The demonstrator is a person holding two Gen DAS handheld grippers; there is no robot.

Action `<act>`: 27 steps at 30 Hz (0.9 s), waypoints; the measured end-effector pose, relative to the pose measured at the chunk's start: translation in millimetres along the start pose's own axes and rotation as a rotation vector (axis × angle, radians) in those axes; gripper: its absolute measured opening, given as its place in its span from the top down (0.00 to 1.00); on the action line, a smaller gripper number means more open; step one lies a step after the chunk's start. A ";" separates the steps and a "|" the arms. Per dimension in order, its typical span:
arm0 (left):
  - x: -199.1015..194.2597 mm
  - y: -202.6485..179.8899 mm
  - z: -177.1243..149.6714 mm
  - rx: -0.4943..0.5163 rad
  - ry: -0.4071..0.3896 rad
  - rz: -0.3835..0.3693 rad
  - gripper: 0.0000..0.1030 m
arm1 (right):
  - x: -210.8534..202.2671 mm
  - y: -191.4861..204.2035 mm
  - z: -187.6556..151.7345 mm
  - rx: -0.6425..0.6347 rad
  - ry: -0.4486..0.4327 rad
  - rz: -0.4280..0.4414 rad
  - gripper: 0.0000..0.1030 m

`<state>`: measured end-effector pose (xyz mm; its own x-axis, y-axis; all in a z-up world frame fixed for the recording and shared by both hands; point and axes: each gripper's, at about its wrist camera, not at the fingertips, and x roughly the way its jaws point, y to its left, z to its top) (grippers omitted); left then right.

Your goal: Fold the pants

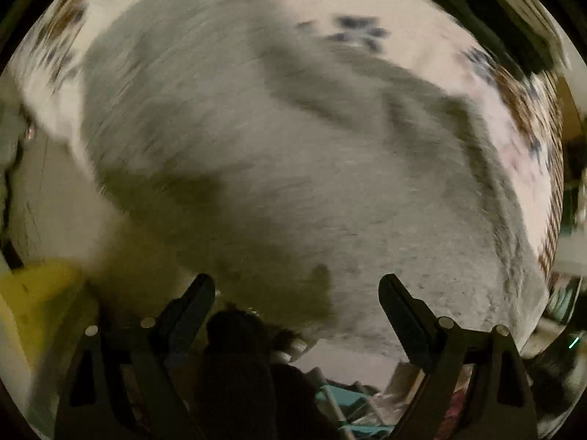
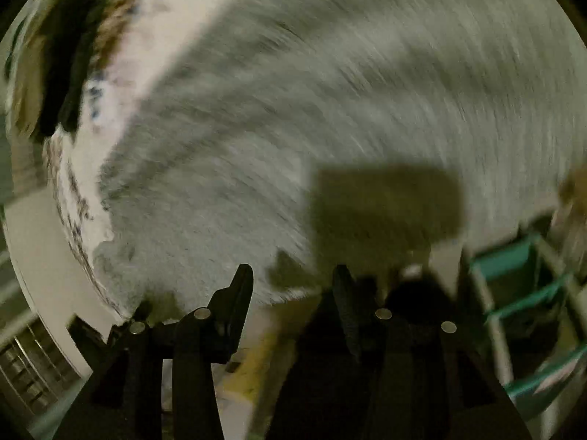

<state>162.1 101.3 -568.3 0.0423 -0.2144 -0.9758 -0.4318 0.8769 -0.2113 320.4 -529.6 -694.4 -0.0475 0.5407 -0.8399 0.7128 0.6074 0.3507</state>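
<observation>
Grey pants (image 1: 279, 168) lie spread on a white patterned cloth (image 1: 422, 11), blurred by motion. In the left wrist view my left gripper (image 1: 297, 289) is open, its black fingers wide apart just above the near edge of the pants, holding nothing. In the right wrist view the same grey pants (image 2: 330, 110) fill most of the frame. My right gripper (image 2: 293, 278) is open with a moderate gap, its tips over the near hem, empty. A shadow of the gripper falls on the fabric.
The white cloth with brown and blue print (image 2: 121, 36) covers the surface under the pants. A teal and white rack (image 2: 521, 293) stands at the right. A yellow object (image 1: 33, 293) sits at the lower left.
</observation>
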 end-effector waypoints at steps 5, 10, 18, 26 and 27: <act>11.9 43.8 19.6 -0.163 -0.077 -0.092 0.45 | 25.6 -23.0 -12.5 0.110 -0.014 0.078 0.54; 9.4 68.8 20.9 -0.227 -0.133 -0.121 0.89 | 52.3 -37.8 -72.8 0.121 -0.099 0.044 0.92; -25.4 83.3 -3.1 -0.139 -0.175 -0.116 0.93 | 66.5 3.8 -170.8 -0.009 -0.129 -0.053 0.94; -29.6 49.8 -12.6 -0.102 -0.068 -0.085 0.64 | 71.2 -23.5 -184.0 0.016 -0.094 0.044 0.32; -35.9 39.6 -17.7 -0.059 -0.071 -0.064 0.38 | 58.7 -34.1 -184.9 0.036 -0.130 0.071 0.32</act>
<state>127.6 136.1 -540.6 0.1341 -0.2364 -0.9623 -0.4787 0.8348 -0.2718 163.9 -411.0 -679.0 0.0936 0.5003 -0.8608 0.7358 0.5476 0.3983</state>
